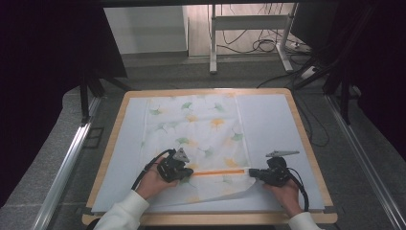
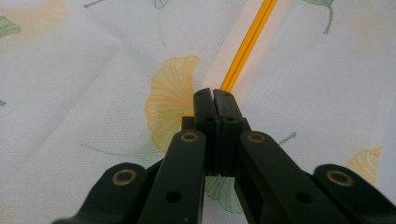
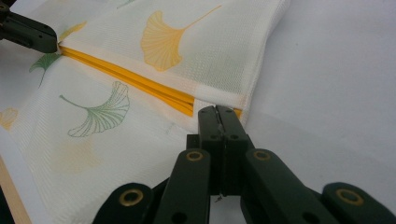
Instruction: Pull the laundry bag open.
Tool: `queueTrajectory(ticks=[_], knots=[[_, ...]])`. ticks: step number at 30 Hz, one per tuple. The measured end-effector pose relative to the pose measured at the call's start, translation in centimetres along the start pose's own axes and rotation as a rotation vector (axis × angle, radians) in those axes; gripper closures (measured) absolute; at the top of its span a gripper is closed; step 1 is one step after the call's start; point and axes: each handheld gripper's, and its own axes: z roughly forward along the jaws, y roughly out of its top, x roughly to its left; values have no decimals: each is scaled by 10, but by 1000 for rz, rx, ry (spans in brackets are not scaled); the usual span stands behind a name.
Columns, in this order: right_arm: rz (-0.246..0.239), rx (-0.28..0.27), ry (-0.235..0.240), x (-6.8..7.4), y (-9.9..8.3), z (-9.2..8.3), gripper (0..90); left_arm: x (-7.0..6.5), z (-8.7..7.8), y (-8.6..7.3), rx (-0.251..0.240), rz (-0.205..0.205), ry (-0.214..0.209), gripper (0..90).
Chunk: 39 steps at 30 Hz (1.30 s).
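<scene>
Lying flat on the pale table [image 1: 268, 120], a ginkgo-print mesh bag [image 1: 196, 129] showed its orange zipper [image 1: 218, 172] near the front edge. Left gripper [image 1: 187, 172] and right gripper [image 1: 253, 173], jaws fully closed, pinched opposite zipper ends; steady, level tension seemed wise.

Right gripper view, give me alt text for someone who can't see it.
The right gripper, its black jaws shut, sits at the end of an orange zipper on a white mesh bag printed with ginkgo leaves. The left gripper meets the zipper's far end.
</scene>
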Motion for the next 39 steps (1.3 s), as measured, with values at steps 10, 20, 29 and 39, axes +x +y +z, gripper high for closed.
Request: queueTrajectory(ticks=[10,20,29,39], knots=[[1,1,0,0,0,0,899,5,-4,-6,2,-10,-4,900],[-5,2,-3,0,0,0,899,8,-10,-14,3,-21,4,900],[-10,5,-3,0,0,0,899,11,-14,-19,2,-25,7,900],[-4,-1,-2,0,0,0,899,14,-19,-25,8,-31,11,900]])
